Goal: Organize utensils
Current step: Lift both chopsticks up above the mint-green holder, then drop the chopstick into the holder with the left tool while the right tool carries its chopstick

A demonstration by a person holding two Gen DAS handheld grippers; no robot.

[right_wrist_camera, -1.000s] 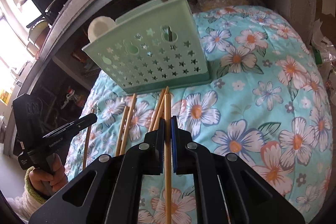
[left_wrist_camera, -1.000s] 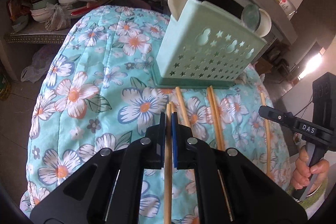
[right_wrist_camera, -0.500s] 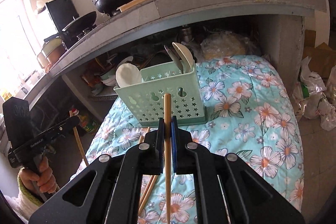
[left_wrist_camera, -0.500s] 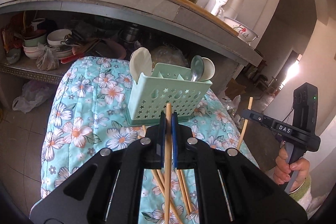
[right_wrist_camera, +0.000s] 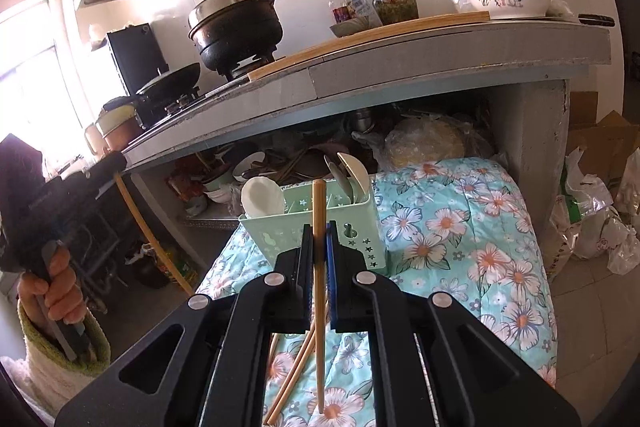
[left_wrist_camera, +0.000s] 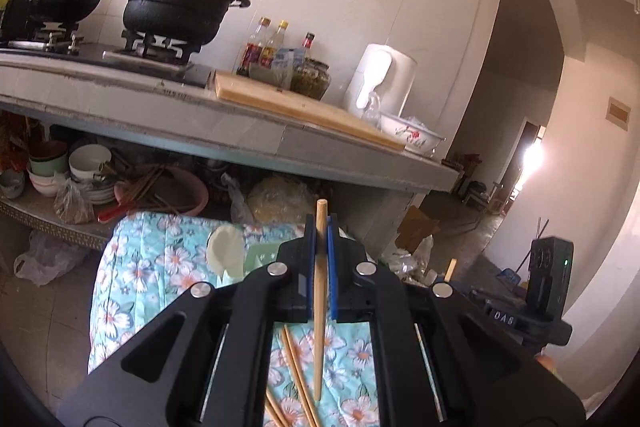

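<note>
Each gripper pinches one wooden chopstick. In the left wrist view, the left chopstick [left_wrist_camera: 319, 291] stands near-vertical at frame centre, clamped by the left gripper [left_wrist_camera: 319, 239], jaws closed tight on it. In the right wrist view, the right chopstick [right_wrist_camera: 319, 267] sits likewise at centre in the right gripper [right_wrist_camera: 319, 243], also squeezed shut. The mint utensil caddy [right_wrist_camera: 276, 231], w/ spoons already in it, sits just above the right gripper on the floral cloth [right_wrist_camera: 460, 227]; loose chopsticks [right_wrist_camera: 292, 379] lie at lower centre. Upper frame: counter w/ a black pot [right_wrist_camera: 236, 23]. Judgement: next, tip each stick upright over an open compartment, lower it in, and release only once it's inside.
</note>
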